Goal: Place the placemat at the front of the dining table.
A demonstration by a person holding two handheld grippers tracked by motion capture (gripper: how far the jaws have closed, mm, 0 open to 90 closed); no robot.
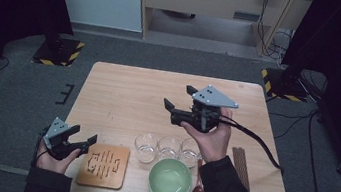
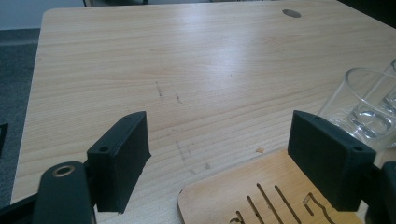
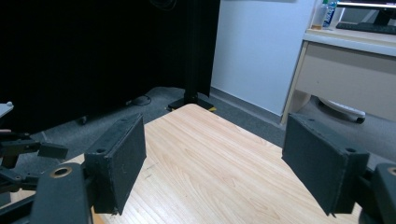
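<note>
My left gripper (image 1: 84, 134) rests at the table's front left corner, open and empty, just left of a slotted wooden trivet (image 1: 104, 165). In the left gripper view the open jaws (image 2: 219, 154) frame bare tabletop, with the trivet's corner (image 2: 261, 196) below and a clear glass (image 2: 369, 109) at the right. My right gripper (image 1: 178, 96) is held above the middle of the table, pointing left, open with nothing in it. In the right gripper view its jaws (image 3: 215, 158) stand wide over the table's far left corner, and the left gripper (image 3: 23, 149) shows at the left edge.
Three clear glasses (image 1: 169, 147) stand in a row near the front, with a pale green bowl (image 1: 169, 180) in front of them. A brown spoon (image 1: 198, 191) lies right of the bowl, and dark chopsticks (image 1: 240, 164) lie at the right edge. The wooden table (image 1: 123, 94) is bare at the back.
</note>
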